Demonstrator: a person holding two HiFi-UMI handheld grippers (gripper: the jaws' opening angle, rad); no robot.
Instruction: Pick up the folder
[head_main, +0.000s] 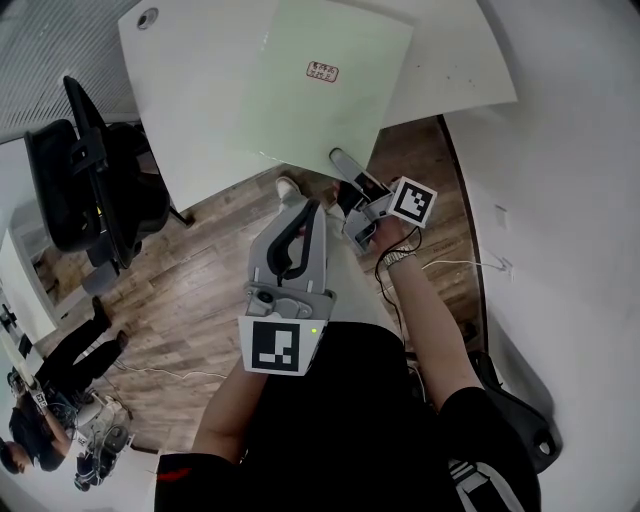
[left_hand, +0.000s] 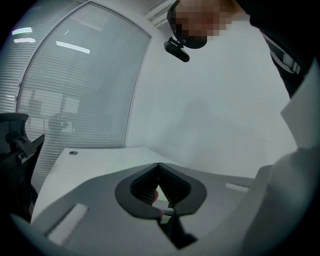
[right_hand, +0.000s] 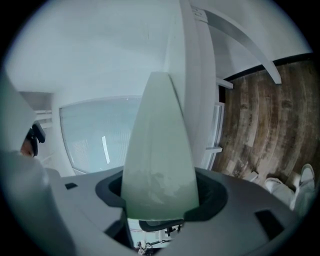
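A pale green folder (head_main: 320, 90) with a small red label lies on the white table (head_main: 190, 110), its near corner sticking out past the table's edge. My right gripper (head_main: 345, 170) stands at that corner. In the right gripper view (right_hand: 162, 196) the jaws stand wide apart with the folder's corner (right_hand: 157, 150) between them, and the pads do not press on it. My left gripper (head_main: 308, 207) hovers just off the table's near edge, to the left of the right one. Its tips (left_hand: 159, 166) meet, with nothing between them.
A black office chair (head_main: 90, 190) stands left of the table on the wooden floor (head_main: 190, 290). People stand at the lower left (head_main: 60, 380). A white wall (head_main: 560, 200) runs along the right, with a thin cable (head_main: 460, 265) near it.
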